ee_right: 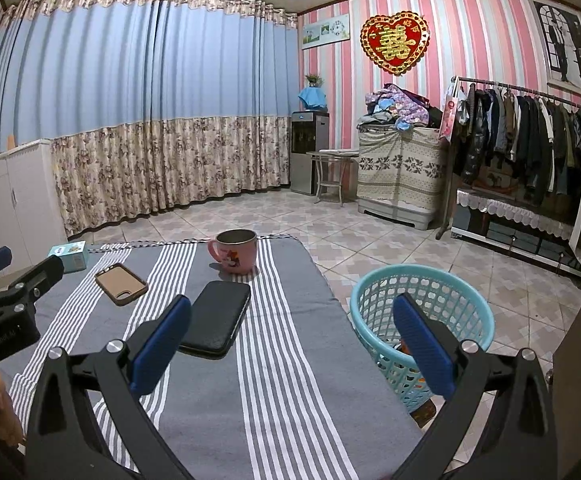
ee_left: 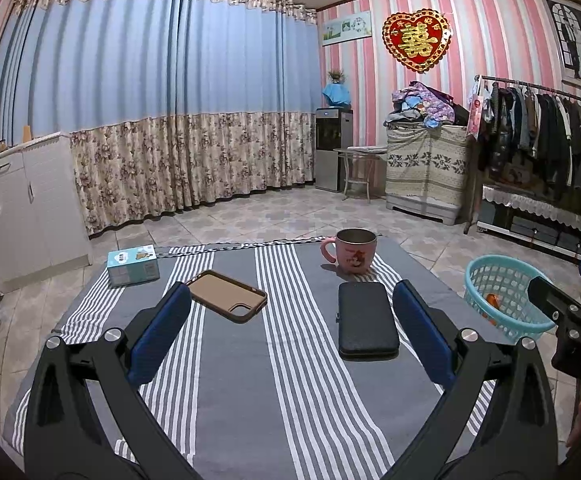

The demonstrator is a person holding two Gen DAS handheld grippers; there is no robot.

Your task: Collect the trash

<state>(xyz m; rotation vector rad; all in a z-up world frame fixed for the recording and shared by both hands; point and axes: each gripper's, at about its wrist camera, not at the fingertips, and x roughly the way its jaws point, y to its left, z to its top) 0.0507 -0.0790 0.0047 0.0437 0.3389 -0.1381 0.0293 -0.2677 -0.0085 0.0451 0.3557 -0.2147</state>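
Both tongs, left tongs [ee_left: 290, 320] and right tongs [ee_right: 290, 340], gape empty above the table [ee_left: 290, 400], and with something orange lying in the basket [ee_right: 422, 300], collecting looks nearly done.

Your turquoise lattice basket [ee_right: 422, 312] stands upright on the floor, just beside the worktop's right edge. Something orange [ee_left: 492, 301] lies inside it; you can't tell what.

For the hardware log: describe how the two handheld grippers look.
Both match: the left gripper and right gripper have black angular frames, silver round bolts at the joints, and textured blue finger pads. Pale lettering marks each black body. No cables show.
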